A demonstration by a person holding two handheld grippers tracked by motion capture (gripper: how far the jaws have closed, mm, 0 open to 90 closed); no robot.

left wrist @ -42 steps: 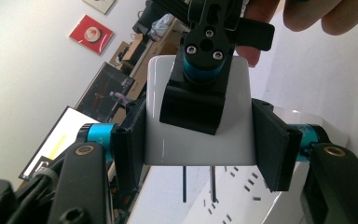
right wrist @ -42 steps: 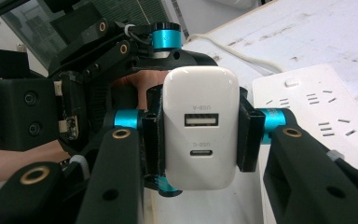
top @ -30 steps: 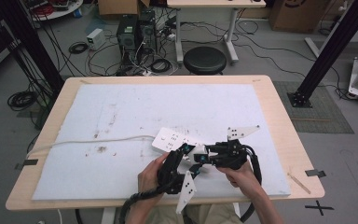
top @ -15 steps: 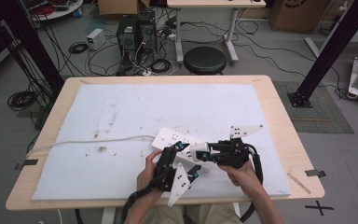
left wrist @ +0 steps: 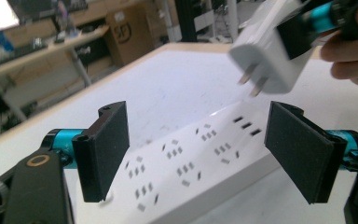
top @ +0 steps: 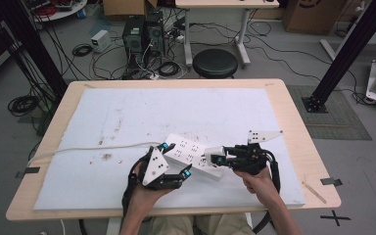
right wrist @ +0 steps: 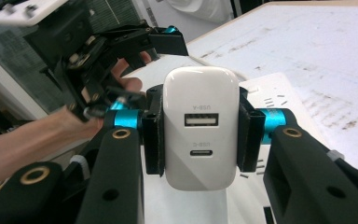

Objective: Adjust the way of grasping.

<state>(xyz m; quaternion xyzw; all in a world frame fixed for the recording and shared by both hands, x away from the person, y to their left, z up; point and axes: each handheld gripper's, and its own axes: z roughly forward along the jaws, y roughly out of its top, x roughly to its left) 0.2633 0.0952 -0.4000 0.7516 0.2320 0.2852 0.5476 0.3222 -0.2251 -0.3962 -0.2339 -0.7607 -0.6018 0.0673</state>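
Observation:
A white power strip (top: 192, 152) lies flat on the white mat, and its cord (top: 93, 149) runs off to the left. My left gripper (top: 177, 159) stands open at the strip's near side; its jaws have just opened wide. In the left gripper view the strip (left wrist: 186, 163) lies below and beyond the gap of that gripper (left wrist: 198, 149), untouched. My right gripper (top: 216, 158) is shut on a white USB charger (top: 214, 152), holding it just above the strip's right end. The charger (right wrist: 200, 128) is clamped between the pads, ports facing the camera. Its prongs (left wrist: 254, 81) point down towards the sockets.
A white mat (top: 127, 112) covers most of the wooden table (top: 293, 117). A thin stick (top: 316, 190) lies near the front right corner beside a tape mark (top: 331, 181). A round stool (top: 215, 62), computers and cables sit on the floor beyond the far edge.
My left gripper has pulled away to the left from the right gripper and its jaws have opened. My right gripper has stayed put with the charger.

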